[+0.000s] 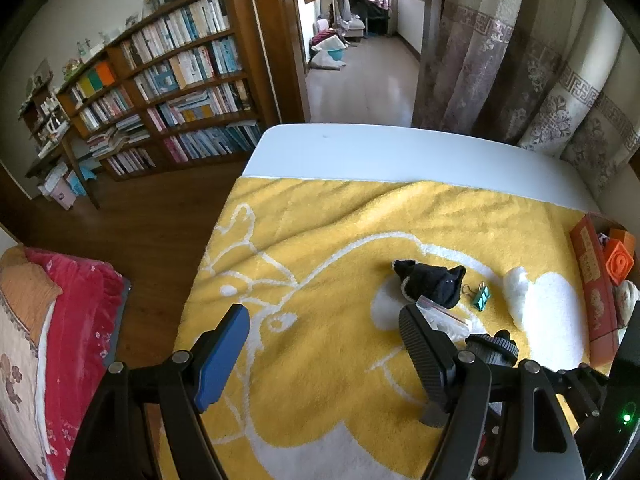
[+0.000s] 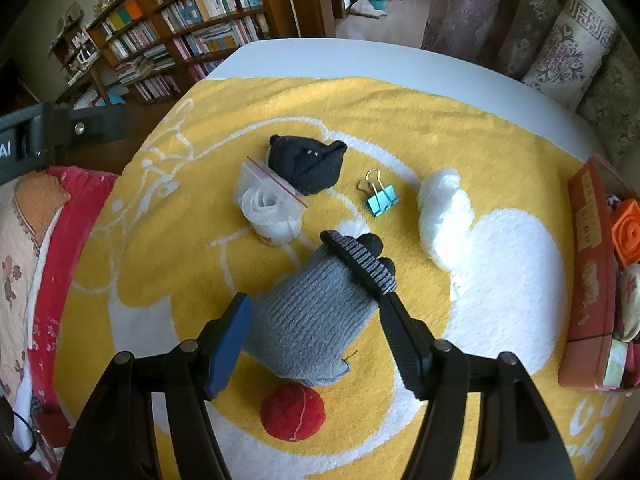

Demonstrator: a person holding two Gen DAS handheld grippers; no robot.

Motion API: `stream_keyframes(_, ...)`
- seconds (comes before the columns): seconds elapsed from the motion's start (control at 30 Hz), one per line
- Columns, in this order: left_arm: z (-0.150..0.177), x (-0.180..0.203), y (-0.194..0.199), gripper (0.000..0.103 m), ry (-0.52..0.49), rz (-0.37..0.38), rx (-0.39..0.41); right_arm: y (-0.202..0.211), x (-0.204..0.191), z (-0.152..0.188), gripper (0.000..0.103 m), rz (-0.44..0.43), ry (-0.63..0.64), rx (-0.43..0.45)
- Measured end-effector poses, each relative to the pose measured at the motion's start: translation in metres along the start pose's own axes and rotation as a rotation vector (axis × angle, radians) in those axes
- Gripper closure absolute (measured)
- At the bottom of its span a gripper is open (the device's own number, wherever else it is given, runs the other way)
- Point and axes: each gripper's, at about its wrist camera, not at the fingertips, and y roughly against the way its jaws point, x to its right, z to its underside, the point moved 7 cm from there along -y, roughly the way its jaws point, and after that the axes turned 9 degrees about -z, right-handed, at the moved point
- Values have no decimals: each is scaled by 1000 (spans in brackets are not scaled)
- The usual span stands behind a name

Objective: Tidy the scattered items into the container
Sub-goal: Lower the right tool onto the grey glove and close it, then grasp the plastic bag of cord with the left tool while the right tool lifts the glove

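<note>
A grey knitted sock (image 2: 304, 320) lies on the yellow towel (image 2: 400, 120), between the fingers of my right gripper (image 2: 286, 270); the jaws stand either side of it and the sock looks unsqueezed. Beyond it lie a zip bag of white stuff (image 2: 268, 204), a black sock (image 2: 308, 164), a teal binder clip (image 2: 380, 198) and a white wad (image 2: 444, 216). A red ball (image 2: 292, 412) sits near the front. The red box (image 2: 588, 264) stands at the right edge. My left gripper (image 1: 324, 316) hangs open over bare towel, left of the black sock (image 1: 432, 282) and the clip (image 1: 480, 298).
The red box (image 1: 596, 288) holds an orange item (image 2: 632, 236) and other small things. The towel covers a white table (image 1: 360, 148). A bed with a red cover (image 1: 80, 320) is at the left, bookshelves (image 1: 172, 88) stand behind, and curtains (image 1: 540, 80) hang at the back right.
</note>
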Motion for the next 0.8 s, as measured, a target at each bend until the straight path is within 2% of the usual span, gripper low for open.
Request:
stream_keyframes(0.03, 0, 0, -2, 24, 1, 3, -4, -1, 1, 1, 52, -4, -2, -4)
stream_keyframes(0.13, -1, 2, -7, 24, 7, 22, -21, -3, 4, 4, 71, -26, -21, -17)
stream_keyframes(0.23, -1, 5, -13, 24, 14, 46, -41, 1, 9, 6, 84, -25, -39, -9)
stream_keyframes(0.3, -2, 9, -17, 24, 16, 68, -53, 5, 13, 7, 89, -24, -56, -1)
stream_keyframes(0.43, -1, 16, -22, 24, 23, 113, -82, 12, 21, 10, 94, -24, -84, 14)
stream_keyframes(0.7, 8, 51, -33, 24, 30, 281, -154, 27, 33, 18, 95, -23, -127, 44)
stream_keyframes(0.8, 13, 65, -43, 24, 20, 316, -186, 29, 38, 21, 95, -22, -147, 46)
